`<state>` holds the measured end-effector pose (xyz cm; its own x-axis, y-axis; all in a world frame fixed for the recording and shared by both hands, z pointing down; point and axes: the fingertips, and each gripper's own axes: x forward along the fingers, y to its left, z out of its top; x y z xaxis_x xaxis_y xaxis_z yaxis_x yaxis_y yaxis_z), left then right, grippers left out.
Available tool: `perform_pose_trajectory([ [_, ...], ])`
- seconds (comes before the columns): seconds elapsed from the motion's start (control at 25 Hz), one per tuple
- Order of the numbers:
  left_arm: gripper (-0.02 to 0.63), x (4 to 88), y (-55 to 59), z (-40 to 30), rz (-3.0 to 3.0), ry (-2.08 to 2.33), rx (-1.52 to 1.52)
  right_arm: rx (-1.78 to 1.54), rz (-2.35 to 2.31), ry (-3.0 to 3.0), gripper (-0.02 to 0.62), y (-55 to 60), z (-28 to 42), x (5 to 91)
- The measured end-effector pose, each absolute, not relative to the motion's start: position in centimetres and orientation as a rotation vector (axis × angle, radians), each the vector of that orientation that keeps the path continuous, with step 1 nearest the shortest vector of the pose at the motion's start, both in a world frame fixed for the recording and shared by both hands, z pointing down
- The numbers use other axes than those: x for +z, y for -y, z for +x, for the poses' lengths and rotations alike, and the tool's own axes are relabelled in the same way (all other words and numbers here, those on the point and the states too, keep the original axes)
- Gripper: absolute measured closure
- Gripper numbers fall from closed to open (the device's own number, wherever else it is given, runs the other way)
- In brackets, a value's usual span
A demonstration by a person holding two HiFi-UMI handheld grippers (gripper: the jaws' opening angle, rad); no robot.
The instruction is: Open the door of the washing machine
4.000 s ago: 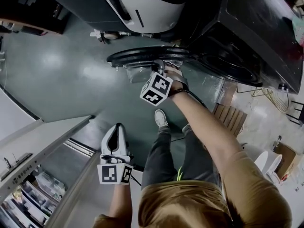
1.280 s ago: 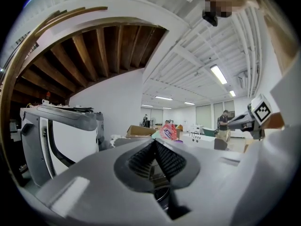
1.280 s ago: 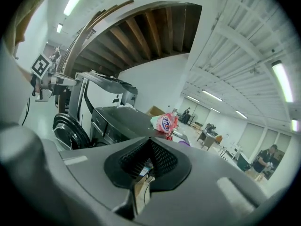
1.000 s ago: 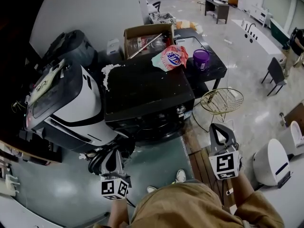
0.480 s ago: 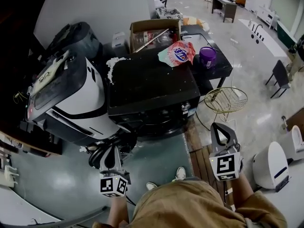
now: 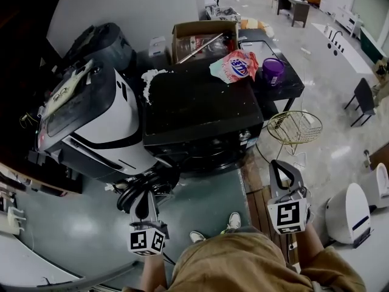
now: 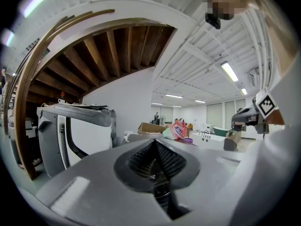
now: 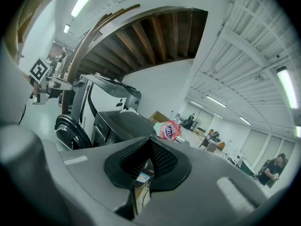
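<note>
The black washing machine (image 6: 200, 114) stands in the middle of the head view, its round door (image 6: 159, 180) swung open to the left. My left gripper (image 6: 142, 196) is held level just in front of that door, shut with nothing between its jaws (image 7: 154, 144). My right gripper (image 6: 281, 166) hovers to the machine's right, over the wooden slats, and is also shut and empty (image 8: 150, 140). In the right gripper view the open door (image 8: 70, 131) and the machine's front (image 8: 106, 126) lie to the left, apart from the jaws.
A white appliance (image 6: 85, 126) stands left of the washer. On and behind the washer are a cardboard box (image 6: 203, 41), a detergent bag (image 6: 240, 64) and a purple tub (image 6: 272, 70). A wire basket (image 6: 295, 128) and a white fixture (image 6: 349, 208) are at the right.
Four seconds ago the right gripper was at the open door's rim; it has since drawn back to the right. Over the last second both grippers drifted only slightly.
</note>
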<state>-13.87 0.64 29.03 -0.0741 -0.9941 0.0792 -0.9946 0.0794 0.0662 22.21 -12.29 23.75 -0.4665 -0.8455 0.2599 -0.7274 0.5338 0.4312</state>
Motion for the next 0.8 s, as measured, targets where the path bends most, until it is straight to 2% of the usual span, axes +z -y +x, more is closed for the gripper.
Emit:
perform_pose_trajectory([
  [0.8,0.545,29.0,-0.6,-15.7,2.035,2.261,-0.004,-0.387,1.229,2.364,0.591,12.9,19.0,24.3],
])
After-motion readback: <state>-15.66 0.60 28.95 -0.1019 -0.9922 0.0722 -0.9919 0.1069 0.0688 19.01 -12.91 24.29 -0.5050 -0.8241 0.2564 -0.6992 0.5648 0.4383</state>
